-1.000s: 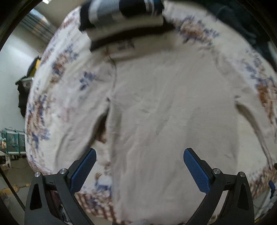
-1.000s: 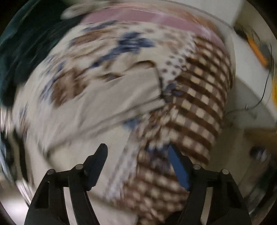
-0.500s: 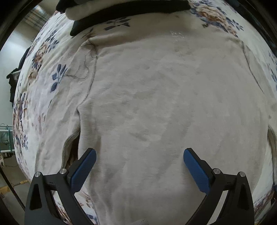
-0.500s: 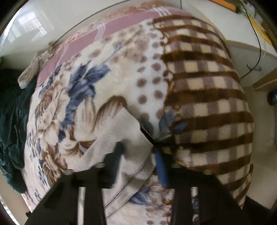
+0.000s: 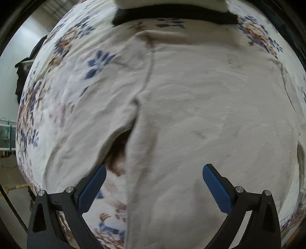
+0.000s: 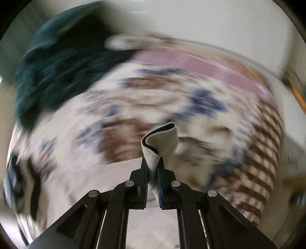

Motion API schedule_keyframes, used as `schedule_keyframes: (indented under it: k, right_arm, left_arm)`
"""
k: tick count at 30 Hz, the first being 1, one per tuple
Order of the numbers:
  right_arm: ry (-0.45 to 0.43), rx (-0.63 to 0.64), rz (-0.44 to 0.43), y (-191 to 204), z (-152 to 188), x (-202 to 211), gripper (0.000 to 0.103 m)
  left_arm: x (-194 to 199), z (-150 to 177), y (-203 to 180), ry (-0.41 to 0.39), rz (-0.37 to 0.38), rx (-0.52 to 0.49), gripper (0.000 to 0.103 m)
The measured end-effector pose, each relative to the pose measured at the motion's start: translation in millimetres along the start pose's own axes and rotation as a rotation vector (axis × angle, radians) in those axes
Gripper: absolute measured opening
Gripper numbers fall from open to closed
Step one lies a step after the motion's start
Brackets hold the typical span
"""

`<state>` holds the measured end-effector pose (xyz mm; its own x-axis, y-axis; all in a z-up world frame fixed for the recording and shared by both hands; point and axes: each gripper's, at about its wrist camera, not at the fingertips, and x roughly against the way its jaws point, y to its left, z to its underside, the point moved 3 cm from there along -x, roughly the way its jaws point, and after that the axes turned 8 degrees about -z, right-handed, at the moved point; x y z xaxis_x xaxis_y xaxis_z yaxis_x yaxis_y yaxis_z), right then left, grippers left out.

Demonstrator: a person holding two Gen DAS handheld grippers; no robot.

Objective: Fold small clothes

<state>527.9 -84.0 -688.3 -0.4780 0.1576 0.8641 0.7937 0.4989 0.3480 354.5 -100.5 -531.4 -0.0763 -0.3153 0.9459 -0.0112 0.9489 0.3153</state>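
A pale grey fleece garment (image 5: 210,115) lies spread flat on a flowered blanket (image 5: 63,80). Its left sleeve (image 5: 80,138) runs down toward the lower left, with a dark gap at the armpit. My left gripper (image 5: 154,180) hangs open just above the garment's lower body, nothing between its blue pads. In the right wrist view my right gripper (image 6: 152,164) is shut on a curled end of the grey garment (image 6: 162,138), which stands up between the pads, lifted off the blanket (image 6: 133,99). That view is strongly blurred.
A folded black-and-white striped garment (image 5: 172,9) lies at the blanket's far edge. A dark teal cloth (image 6: 57,63) is heaped at the far left in the right wrist view. The blanket's brown checked border (image 6: 264,153) falls over the bed's right edge, with floor beyond.
My right gripper shut on the garment's end and lifted it, swinging fast across the blanket. My left gripper slid over the garment toward the left armpit and came a little lower.
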Motion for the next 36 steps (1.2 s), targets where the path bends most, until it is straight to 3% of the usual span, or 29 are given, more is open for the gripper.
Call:
schedule_keyframes:
  k: [3,6,9,12,14,18,20,25,33,34,36]
  right_arm:
    - [0.023,0.253,-0.131,90.2,18.4,18.0,0.008]
    - [0.083,0.495,-0.268,175.5,67.1,33.6,0.008]
    - [0.184,0.755,-0.377,244.4,144.2,42.5,0.008]
    - [0.274,1.040,-0.425,281.5,240.8,43.0,0.008]
    - [0.349,1.209,-0.429,281.3,306.9,40.5,0.008]
    - [0.508,1.477,-0.395,244.4,416.6,38.5,0.008]
    - [0.543,1.569,-0.375,222.7,448.9,41.1,0.008]
    - [0.619,1.664,-0.325,173.2,486.9,43.1,0.008]
    - [0.628,1.730,-0.252,132.6,506.2,55.4,0.011]
    - [0.659,1.724,-0.247,129.0,507.0,58.1,0.014]
    - [0.791,1.656,-0.308,129.0,505.5,68.5,0.040]
  left_arm:
    - [-0.3,6.1,24.4,-0.008,-0.011,0.019,0.103]
    - [-0.6,10.8,54.7,-0.014,-0.030,0.053,0.103]
    - [-4.0,12.4,84.9,0.001,-0.046,0.108,0.103]
    - [-14.8,25.6,123.8,0.048,-0.069,0.191,0.103]
    - [-23.1,35.7,142.0,0.080,-0.085,0.236,0.103]
    - [-35.6,59.0,172.7,0.116,-0.136,0.296,0.103]
    - [-42.5,67.2,183.8,0.127,-0.148,0.311,0.103]
    - [-51.3,82.0,194.4,0.146,-0.158,0.315,0.103]
    - [-49.9,100.6,206.4,0.163,-0.151,0.340,0.103]
    - [-49.5,104.0,209.6,0.171,-0.148,0.352,0.103]
    - [-49.9,113.3,216.8,0.191,-0.143,0.380,0.103]
